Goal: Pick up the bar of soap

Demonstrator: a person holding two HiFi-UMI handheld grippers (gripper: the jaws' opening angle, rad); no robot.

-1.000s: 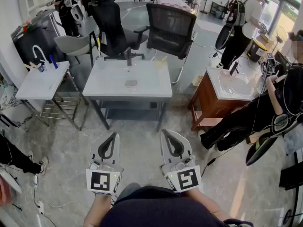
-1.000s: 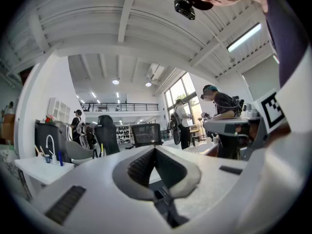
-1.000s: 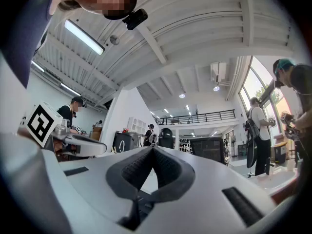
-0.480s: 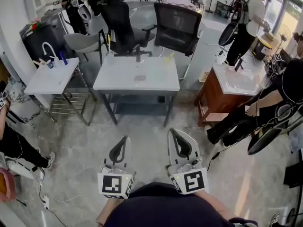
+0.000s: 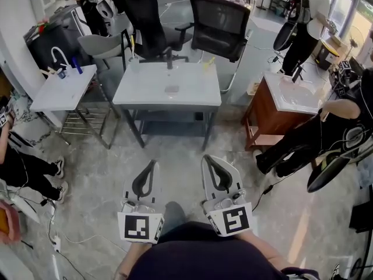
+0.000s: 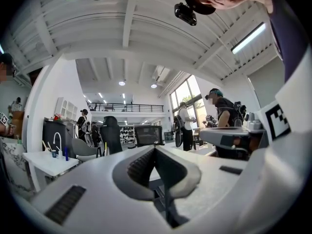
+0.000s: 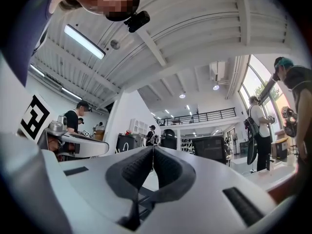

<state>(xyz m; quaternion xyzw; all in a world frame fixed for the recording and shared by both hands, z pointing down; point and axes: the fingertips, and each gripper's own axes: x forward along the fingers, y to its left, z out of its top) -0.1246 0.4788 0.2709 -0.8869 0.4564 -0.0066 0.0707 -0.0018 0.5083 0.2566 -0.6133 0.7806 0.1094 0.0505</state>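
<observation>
In the head view the left gripper (image 5: pixel 152 164) and right gripper (image 5: pixel 208 158) are edging forward from a second ago, the bar of soap (image 5: pixel 171 88) sitting well ahead on the grey table (image 5: pixel 198 97), while the left gripper view, then the right gripper view, are showing jaws pinched together on nothing, so the reach is only starting.

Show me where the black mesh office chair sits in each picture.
Head view: mesh chair, top centre, behind the grey table.
Left gripper view: mesh chair centre, just above the jaw tips.
Right gripper view: mesh chair right of the jaw tips.
Shared landmark: high-backed black chair on its left.
</observation>
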